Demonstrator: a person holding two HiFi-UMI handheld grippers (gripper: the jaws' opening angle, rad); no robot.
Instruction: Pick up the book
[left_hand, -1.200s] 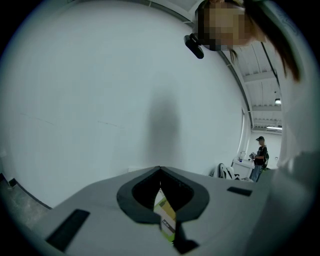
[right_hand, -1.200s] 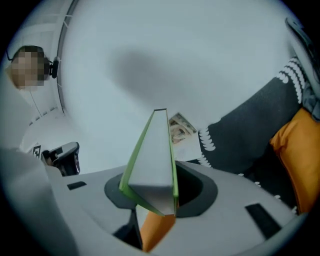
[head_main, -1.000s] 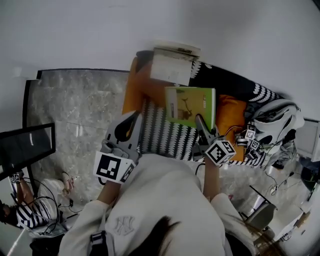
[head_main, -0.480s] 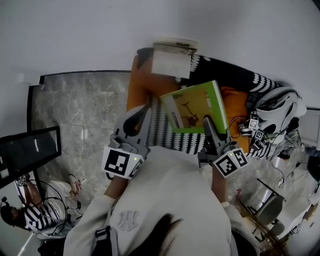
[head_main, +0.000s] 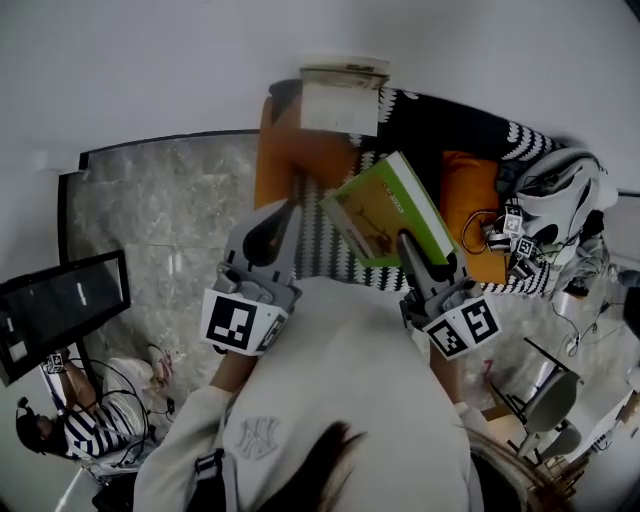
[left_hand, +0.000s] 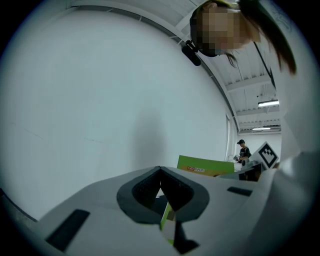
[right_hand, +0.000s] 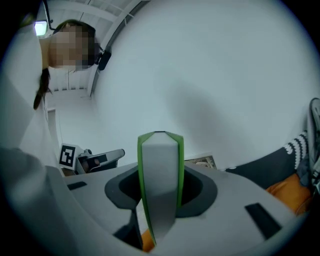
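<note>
Right gripper (head_main: 408, 243) is clamped on the book (head_main: 392, 208). In the right gripper view the book (right_hand: 160, 160) stands edge-on between the jaws, green covers with white pages, and fills the gap. The book is lifted and tilted over the striped throw (head_main: 318, 248) on the orange couch (head_main: 300, 160). Can't tell if its far edge touches anything. Cover print is too small to read, and the near corner is hidden by the jaws.

Left gripper (head_main: 292, 212) is just left of the book and apart from it. In its own view the left gripper (left_hand: 160, 172) has its jaws together at the tips, gripping nothing. A green-white sliver shows in the slot behind the tips; can't tell what it is. The book's top edge (left_hand: 205, 165) shows beyond.

Pale book (head_main: 343, 95) lies at the couch's far end by the wall. Helmet (head_main: 560, 195) is at the right among cables. Both hands are hidden under the grippers.
</note>
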